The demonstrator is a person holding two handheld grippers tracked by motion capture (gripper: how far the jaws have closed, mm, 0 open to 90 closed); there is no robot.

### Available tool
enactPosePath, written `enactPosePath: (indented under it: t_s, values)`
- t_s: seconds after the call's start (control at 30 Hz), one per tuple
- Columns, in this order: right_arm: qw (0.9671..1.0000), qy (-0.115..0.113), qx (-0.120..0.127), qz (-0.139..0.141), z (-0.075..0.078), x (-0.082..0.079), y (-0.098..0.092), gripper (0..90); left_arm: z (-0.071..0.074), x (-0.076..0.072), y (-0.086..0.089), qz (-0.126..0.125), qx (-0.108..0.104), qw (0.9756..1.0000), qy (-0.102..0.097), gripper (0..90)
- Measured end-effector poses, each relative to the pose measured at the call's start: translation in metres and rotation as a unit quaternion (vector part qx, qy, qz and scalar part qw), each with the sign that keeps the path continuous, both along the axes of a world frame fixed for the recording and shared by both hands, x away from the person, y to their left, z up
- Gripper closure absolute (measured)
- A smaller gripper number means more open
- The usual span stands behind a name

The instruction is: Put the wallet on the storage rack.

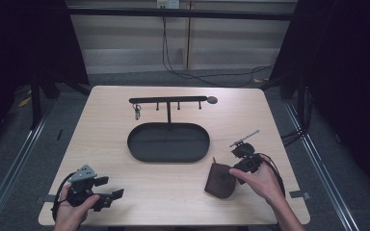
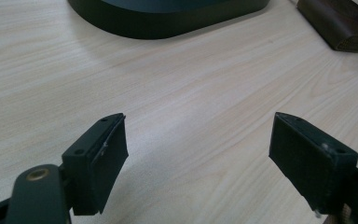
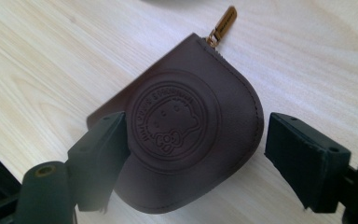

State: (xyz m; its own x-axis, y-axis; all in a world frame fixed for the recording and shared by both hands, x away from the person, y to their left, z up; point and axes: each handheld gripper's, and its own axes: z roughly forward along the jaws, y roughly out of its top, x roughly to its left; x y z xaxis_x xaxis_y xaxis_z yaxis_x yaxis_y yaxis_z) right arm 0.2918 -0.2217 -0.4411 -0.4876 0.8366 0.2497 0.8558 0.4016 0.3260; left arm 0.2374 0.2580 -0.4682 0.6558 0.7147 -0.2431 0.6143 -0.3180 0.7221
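Worktop (image 1: 125,192) of pale wood carries everything in the high view. The left gripper (image 1: 110,189) lies low at the near left corner in the person's left hand (image 1: 72,211), its fingers spread wide with bare wood between them. The right gripper (image 1: 241,149) sits in the right hand (image 1: 262,183) at the near right, and whether its fingers are apart cannot be told from here. A brown pouch (image 1: 220,181) lies flat just beside that hand, on its left. Farther off, an oval black tray (image 1: 135,149) stands mid-worktop with a hook rack (image 1: 168,100) rising behind it; a key ring (image 1: 138,112) hangs from the rack's left end.

From the left gripper view, the two fingers (image 2: 100,161) stand far apart and hold nothing. Ahead of them, well apart, is the tray's dark wall (image 2: 168,21). An edge of the pouch (image 2: 342,25) shows beyond the right-hand finger.

From the right gripper view, the fingers (image 3: 307,158) are wide open, and the pouch (image 3: 186,126) lies between them on the worktop. The left-hand finger overlaps the pouch's edge; the right-hand one stands just clear of it, so the pouch is not clamped. A round embossed emblem (image 3: 170,121) faces up, and the zip pull (image 3: 223,21) points away beyond the fingertips.
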Motion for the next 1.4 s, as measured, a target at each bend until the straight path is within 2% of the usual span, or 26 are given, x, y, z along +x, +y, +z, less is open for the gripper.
enactPosePath:
  t_s: [0.07, 0.17, 0.33, 0.63, 0.83, 0.9, 0.97, 1.03, 1.1, 1.2, 1.27, 1.4]
  values:
    - [0.9998, 0.013, -0.014, 0.005, -0.003, 0.005, 0.003, 20.2, 0.000, 0.000, 0.000, -0.005, 0.002, 1.0000, -0.002, 19.0]
    - [0.9993, 0.029, -0.020, 0.008, -0.008, 0.011, 0.004, 20.2, 0.000, 0.000, -0.001, -0.008, 0.001, 1.0000, -0.001, 18.6]
    - [0.9966, 0.075, -0.033, 0.012, -0.018, 0.017, 0.009, 19.4, 0.000, 0.000, -0.001, -0.010, 0.005, 0.9999, 0.001, 18.5]
    - [0.9928, 0.119, -0.010, 0.010, -0.029, 0.028, 0.007, 18.3, -0.001, 0.000, -0.002, -0.014, 0.007, 0.9999, 0.002, 18.5]
    - [0.9932, 0.115, -0.010, 0.011, -0.027, 0.028, 0.006, 23.3, -0.001, 0.001, -0.002, -0.016, 0.010, 0.9998, 0.004, 18.5]
    - [0.9941, 0.108, -0.005, 0.004, -0.025, 0.028, 0.003, 32.9, -0.001, 0.001, -0.002, -0.016, 0.010, 0.9998, 0.003, 18.6]
    - [0.9943, 0.106, 0.004, -0.010, -0.023, 0.029, -0.002, 36.3, -0.001, 0.001, -0.002, -0.016, 0.009, 0.9998, 0.005, 18.6]
    - [0.9943, 0.106, -0.004, -0.010, -0.022, 0.029, 0.000, 37.8, -0.001, 0.001, -0.002, -0.016, 0.009, 0.9998, 0.005, 18.5]
    - [0.9950, 0.097, -0.020, -0.008, -0.017, 0.029, 0.003, 45.3, -0.002, 0.001, -0.002, -0.016, 0.009, 0.9998, 0.006, 18.5]
    - [0.9952, 0.091, -0.036, -0.006, -0.010, 0.031, 0.008, 50.1, -0.002, 0.001, -0.002, -0.015, 0.008, 0.9998, 0.007, 18.5]
    - [0.9953, 0.088, -0.040, -0.008, -0.007, 0.032, 0.009, 52.0, -0.002, 0.001, -0.002, -0.011, 0.008, 0.9998, 0.013, 18.6]
    - [0.9957, 0.085, -0.032, -0.020, -0.004, 0.034, 0.007, 56.6, -0.002, 0.001, -0.001, -0.018, 0.007, 0.9998, 0.011, 18.6]
